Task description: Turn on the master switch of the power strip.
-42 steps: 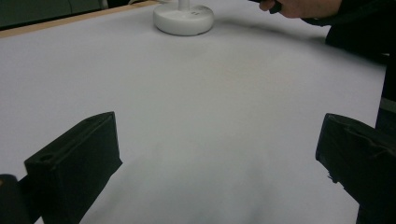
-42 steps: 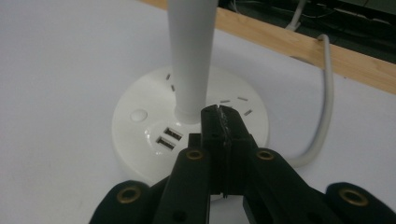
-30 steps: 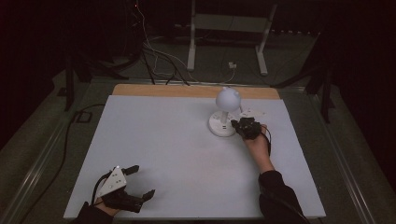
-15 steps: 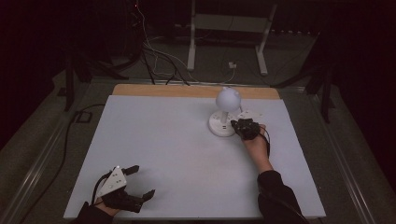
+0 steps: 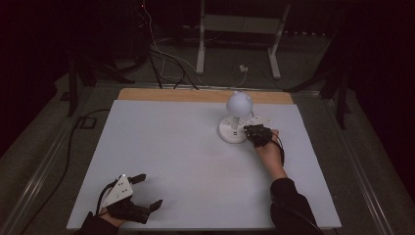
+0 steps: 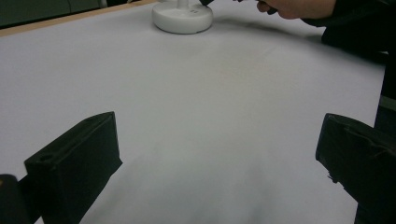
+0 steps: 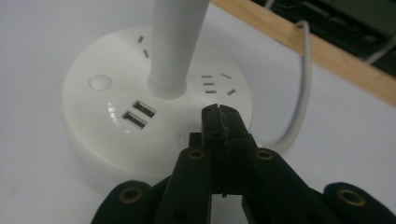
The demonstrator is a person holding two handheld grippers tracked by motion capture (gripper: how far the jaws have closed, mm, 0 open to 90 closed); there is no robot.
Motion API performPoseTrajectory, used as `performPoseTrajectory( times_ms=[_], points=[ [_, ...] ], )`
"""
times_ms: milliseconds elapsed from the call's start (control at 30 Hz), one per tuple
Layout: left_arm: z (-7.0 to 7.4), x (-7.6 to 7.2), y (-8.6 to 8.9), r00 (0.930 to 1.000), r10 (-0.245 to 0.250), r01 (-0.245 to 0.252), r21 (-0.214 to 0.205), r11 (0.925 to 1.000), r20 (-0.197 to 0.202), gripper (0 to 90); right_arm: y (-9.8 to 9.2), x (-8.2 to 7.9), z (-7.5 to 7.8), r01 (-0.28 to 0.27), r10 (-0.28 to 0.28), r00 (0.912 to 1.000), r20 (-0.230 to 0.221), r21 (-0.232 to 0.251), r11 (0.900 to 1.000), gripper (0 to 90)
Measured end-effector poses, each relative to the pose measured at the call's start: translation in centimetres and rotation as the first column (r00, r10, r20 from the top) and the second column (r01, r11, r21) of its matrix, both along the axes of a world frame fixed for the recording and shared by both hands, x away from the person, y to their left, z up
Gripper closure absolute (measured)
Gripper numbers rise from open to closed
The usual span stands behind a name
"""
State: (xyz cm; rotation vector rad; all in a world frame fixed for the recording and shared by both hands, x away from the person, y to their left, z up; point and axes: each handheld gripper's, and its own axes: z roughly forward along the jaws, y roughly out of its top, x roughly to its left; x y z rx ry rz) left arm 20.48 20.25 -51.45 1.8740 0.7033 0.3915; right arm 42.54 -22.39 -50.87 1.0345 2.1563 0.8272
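Probably top-heavy, the white globe-headed plastic lamp (image 5: 236, 117) stands far-right on the table; steady its round socket base (image 7: 140, 116), where the right gripper (image 7: 219, 116) presses, jaws together; left gripper (image 5: 128, 196) spread

Dim room, lit white table (image 5: 161, 147) (near claws blurred).

In the left gripper view the top edge cuts off the round white plastic lamp base (image 6: 183, 17). In the right gripper view the thin white lamp stem (image 7: 177, 42) leaves the frame, and the closed black jaws hide part of the base.
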Motion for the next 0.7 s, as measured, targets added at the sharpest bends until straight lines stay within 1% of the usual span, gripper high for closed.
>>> performPoseTrajectory(
  times_ms=[33,100,167,233,267,333,433,500,533,600,700],
  points=[
    [0.0,0.0,0.0,1.0,0.001,-0.001,-0.001,1.0,0.001,0.3,-0.2,0.0,0.0,-0.007,0.007,0.9999,-0.01,0.019,0.9998,90.0],
    [0.0,0.0,0.1,1.0,0.003,-0.003,0.0,1.0,0.0,0.3,-0.4,-0.2,0.0,-0.033,0.033,0.9994,-0.004,0.01,0.9994,90.0],
    [-0.1,0.1,0.0,1.0,0.002,-0.002,0.001,1.0,-0.004,0.3,-0.6,-0.1,0.1,-0.035,0.036,0.9992,-0.019,0.033,0.9988,90.0],
    [-0.1,0.1,0.0,1.0,0.002,-0.002,0.003,1.0,-0.004,0.3,-0.5,-0.1,0.1,-0.033,0.033,0.9993,-0.015,0.028,0.9991,90.0],
    [-0.1,0.1,0.0,1.0,0.002,-0.002,0.004,1.0,-0.003,0.3,-0.6,-0.1,0.1,-0.035,0.036,0.9992,-0.016,0.038,0.9987,90.0],
    [-0.1,0.1,0.0,1.0,0.002,-0.002,0.006,1.0,-0.002,0.3,-1.0,0.0,-0.1,-0.031,0.032,0.9994,-0.013,0.086,0.9958,90.0],
    [-0.2,0.2,0.1,0.9999,0.008,-0.008,0.003,1.0,-0.009,0.3,-1.3,-0.2,0.1,-0.036,0.035,0.9993,0.009,0.133,0.9905,90.0],
    [-0.2,0.2,0.1,0.9999,0.008,-0.008,0.004,1.0,-0.011,0.3,-1.3,-0.2,0.4,-0.043,0.041,0.9991,0.011,0.152,0.9874,90.0],
    [-0.2,0.2,0.0,0.9999,0.007,-0.007,0.006,1.0,-0.012,0.3,-1.1,-0.1,0.6,-0.051,0.05,0.9987,0.008,0.153,0.9869,90.0],
    [-0.2,0.2,0.0,0.9999,0.008,-0.008,0.006,1.0,-0.011,0.3,-0.8,0.0,0.7,-0.065,0.065,0.9979,0.001,0.135,0.9888,90.0],
    [-0.2,0.2,0.1,0.9999,0.008,-0.008,0.007,0.9999,-0.011,0.3,-0.6,0.1,0.7,-0.067,0.069,0.9976,-0.005,0.124,0.99,90.0]
  ],
)
